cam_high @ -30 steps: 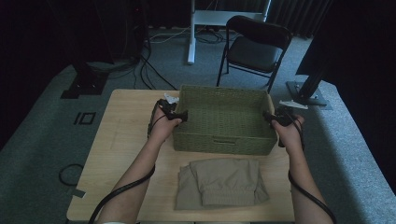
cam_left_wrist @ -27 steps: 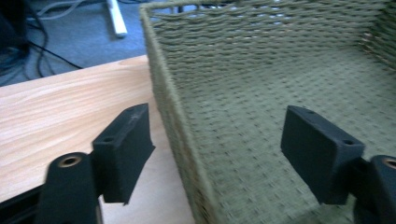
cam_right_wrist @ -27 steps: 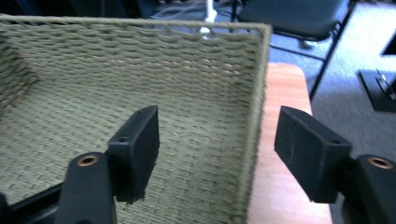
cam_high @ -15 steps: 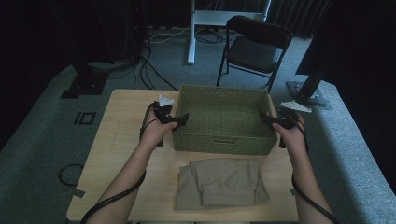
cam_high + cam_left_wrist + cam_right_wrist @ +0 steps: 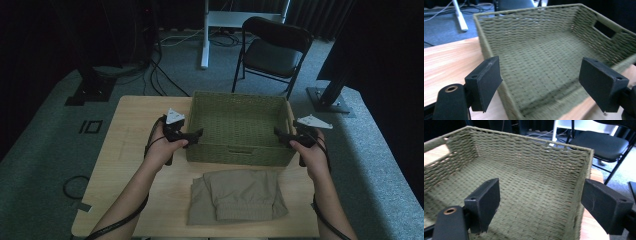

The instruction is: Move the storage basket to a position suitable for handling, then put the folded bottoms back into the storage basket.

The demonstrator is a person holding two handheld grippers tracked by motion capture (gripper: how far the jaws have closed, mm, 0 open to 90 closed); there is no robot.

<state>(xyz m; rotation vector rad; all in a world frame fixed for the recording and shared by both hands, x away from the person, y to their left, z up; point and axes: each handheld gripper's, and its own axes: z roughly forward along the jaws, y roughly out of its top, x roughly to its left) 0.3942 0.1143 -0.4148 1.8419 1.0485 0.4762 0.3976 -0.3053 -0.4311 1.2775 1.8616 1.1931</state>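
A green woven basket stands empty in the middle of a wooden table. My left gripper is at its left wall, near the front corner, and stands open. In the left gripper view the basket has that corner between the wide-apart jaws of the left gripper, untouched. My right gripper is open at the right wall. In the right gripper view the basket has its right wall between the jaws of the right gripper, one jaw inside and one outside.
A folded khaki garment lies on the table in front of the basket, between my forearms. Beyond the table stand a black folding chair and a white desk leg. Cables run over the carpet at the left.
My left hand has drifted slightly left and toward me. The right hand and the basket have barely moved.
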